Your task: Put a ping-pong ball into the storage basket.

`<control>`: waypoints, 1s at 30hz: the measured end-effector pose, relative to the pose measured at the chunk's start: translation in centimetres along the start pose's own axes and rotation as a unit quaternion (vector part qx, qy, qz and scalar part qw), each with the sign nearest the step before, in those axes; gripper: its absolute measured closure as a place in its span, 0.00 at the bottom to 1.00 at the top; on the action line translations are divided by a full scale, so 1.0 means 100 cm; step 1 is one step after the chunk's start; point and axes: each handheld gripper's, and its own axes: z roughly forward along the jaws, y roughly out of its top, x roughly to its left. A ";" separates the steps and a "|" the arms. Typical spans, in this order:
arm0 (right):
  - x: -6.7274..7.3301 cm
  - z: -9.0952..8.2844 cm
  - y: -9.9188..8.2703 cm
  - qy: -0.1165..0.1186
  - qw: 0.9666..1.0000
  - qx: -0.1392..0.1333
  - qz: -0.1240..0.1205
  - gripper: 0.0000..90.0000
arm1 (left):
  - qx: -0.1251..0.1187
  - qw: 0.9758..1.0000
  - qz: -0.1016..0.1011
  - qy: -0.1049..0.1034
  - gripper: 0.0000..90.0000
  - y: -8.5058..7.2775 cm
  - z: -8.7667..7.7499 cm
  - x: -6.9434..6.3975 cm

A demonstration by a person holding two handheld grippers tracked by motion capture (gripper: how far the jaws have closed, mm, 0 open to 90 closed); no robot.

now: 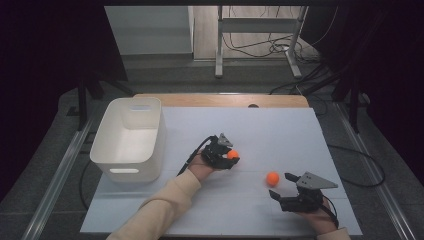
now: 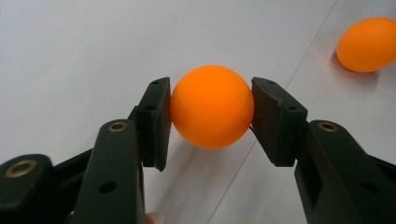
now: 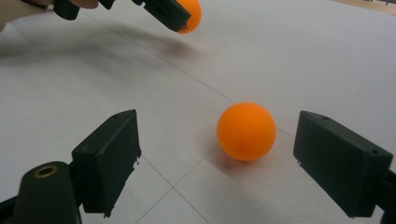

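Observation:
An orange ball (image 2: pixel 212 106) is pinched between the two black pads of my left gripper (image 2: pixel 211 119), shut on it just above the white table sheet (image 1: pixel 280 130). From above, that gripper (image 1: pixel 231 156) sits near the middle of the table with its ball (image 1: pixel 233 154) at the tip. A second orange ball (image 1: pixel 272 178) rests on the sheet to the right. My right gripper (image 1: pixel 280 185) stands open right behind it. Along its jaws, this ball (image 3: pixel 246 131) lies just ahead of the open right gripper (image 3: pixel 229 156), touching neither pad. The left gripper (image 3: pixel 170 13) with its ball (image 3: pixel 192 14) shows farther off.
A white plastic bin (image 1: pixel 125 170) stands at the table's left side, its inside bare. A wooden strip (image 1: pixel 220 100) runs along the far edge. Beyond it are a desk frame and cables on the floor (image 1: pixel 260 45).

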 end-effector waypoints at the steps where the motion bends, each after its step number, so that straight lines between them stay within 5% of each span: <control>1: 0.000 0.000 0.000 0.000 1.000 0.000 0.000 0.17 | -0.001 1.000 -0.001 0.000 0.56 -0.001 -0.001 0.000; 30: 0.000 -0.001 0.000 -0.005 1.000 0.000 -0.001 0.17 | -0.028 0.999 0.007 -0.014 0.56 -0.007 -0.034 -0.002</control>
